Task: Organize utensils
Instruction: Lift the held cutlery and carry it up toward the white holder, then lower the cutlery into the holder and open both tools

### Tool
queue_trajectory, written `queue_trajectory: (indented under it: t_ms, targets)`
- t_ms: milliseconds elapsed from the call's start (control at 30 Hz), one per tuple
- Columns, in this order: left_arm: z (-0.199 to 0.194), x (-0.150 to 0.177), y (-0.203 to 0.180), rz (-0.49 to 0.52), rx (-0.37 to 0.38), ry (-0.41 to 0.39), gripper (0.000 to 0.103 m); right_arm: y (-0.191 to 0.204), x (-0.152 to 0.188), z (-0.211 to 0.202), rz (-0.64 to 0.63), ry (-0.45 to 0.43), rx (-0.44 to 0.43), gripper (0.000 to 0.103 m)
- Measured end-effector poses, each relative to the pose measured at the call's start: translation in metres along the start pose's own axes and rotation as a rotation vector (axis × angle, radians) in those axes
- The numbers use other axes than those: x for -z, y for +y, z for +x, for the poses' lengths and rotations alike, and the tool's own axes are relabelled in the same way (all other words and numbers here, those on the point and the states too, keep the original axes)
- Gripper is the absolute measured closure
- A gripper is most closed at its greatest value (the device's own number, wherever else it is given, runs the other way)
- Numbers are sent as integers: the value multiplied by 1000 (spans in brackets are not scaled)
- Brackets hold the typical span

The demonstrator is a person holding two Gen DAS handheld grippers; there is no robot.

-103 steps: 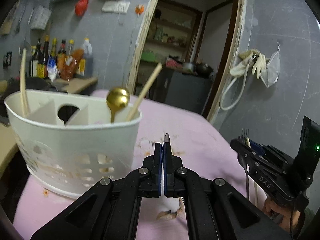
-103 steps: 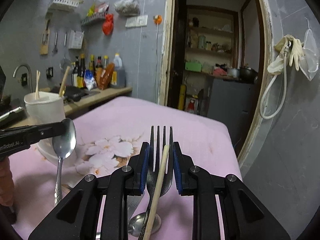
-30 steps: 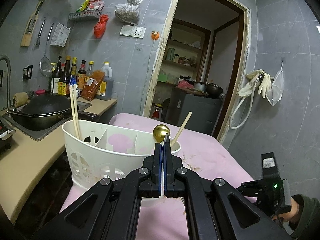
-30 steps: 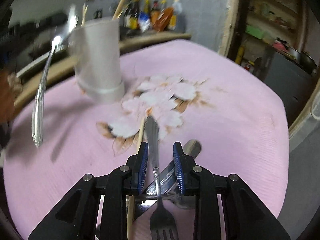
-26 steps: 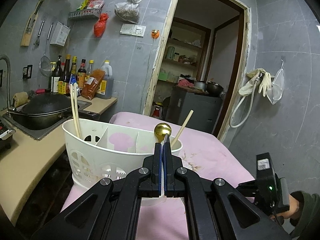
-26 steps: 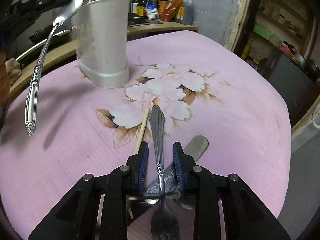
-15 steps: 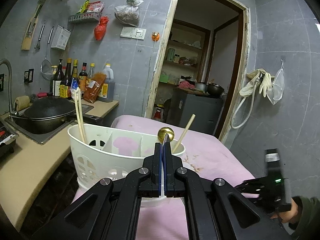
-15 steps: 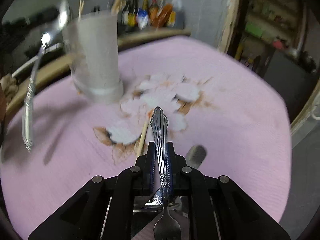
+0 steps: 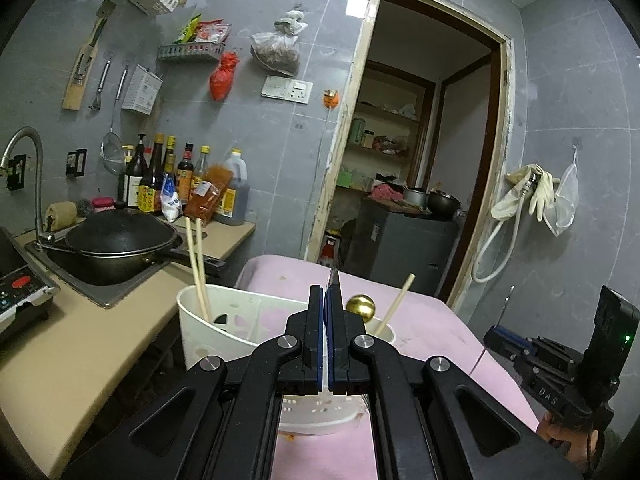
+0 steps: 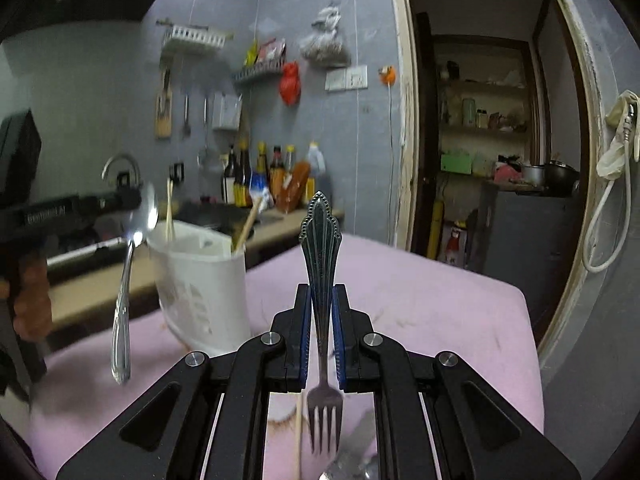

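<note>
Right hand-held gripper [image 10: 321, 320] clamped on a fork [image 10: 322, 304], pads pressed on the handle; ornate handle end points up and away, tines hang down toward the camera between the gripper arms. Left hand-held gripper [image 9: 325, 320] clamped on a spoon [image 10: 130, 276]: in the left view only a thin metal edge sticks up between the closed pads, in the right view the bowl sits at the gripper tips at far left and the handle hangs down, off the cloth. White caddy [image 9: 224, 328] stands on the pink-clothed worktop [image 9: 432, 328], just beyond the left gripper, left of the fork in the right view. In the caddy: two chopsticks [image 9: 197, 268] upright in the left compartment, a gold spoon [image 9: 360, 307] and one more chopstick [image 9: 394, 304] leaning right in the right part. On the cloth under the right gripper, near edge: a chopstick [image 10: 298, 436] and part of a metal utensil [image 10: 352, 464], blurred, kind unclear. Right gripper also shows at the right edge of the left view, fork seen edge-on as a thin line. Sink with a black wok [image 9: 120, 244] sits left of the worktop, sauce bottles [image 9: 180, 180] behind it.
</note>
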State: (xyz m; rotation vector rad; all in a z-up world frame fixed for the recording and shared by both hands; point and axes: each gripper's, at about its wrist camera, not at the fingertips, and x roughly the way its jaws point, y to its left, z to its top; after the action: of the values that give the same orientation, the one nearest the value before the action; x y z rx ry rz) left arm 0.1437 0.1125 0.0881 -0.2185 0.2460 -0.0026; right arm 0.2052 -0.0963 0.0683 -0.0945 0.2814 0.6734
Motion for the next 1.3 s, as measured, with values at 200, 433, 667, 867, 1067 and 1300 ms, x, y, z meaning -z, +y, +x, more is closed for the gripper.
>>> queue_trajectory:
  t_ms: [200,433,667,867,1067,1300]
  targets:
    - [-7,-13,12,-12,-14,-24,103,4,-19,-4,7,-55,-15,96]
    - [-21,-56,33,4,-97,-127,103,16,-59,-14,-22,-126,-61,96]
    - [-25,-88,57,65,-255,-221,103,42,-104,-11,-26,-225,-172,96]
    - [-1,-86,69,127,-389,-273,103,72,-116,15,-44,-265,-213,96]
    - [30,-69,73,182,-435,-276,103,80,-103,51,-29,-254,-196,95]
    - [60,-43,67,228,-402,-214,103,74,-77,83,16,-182,-201,95]
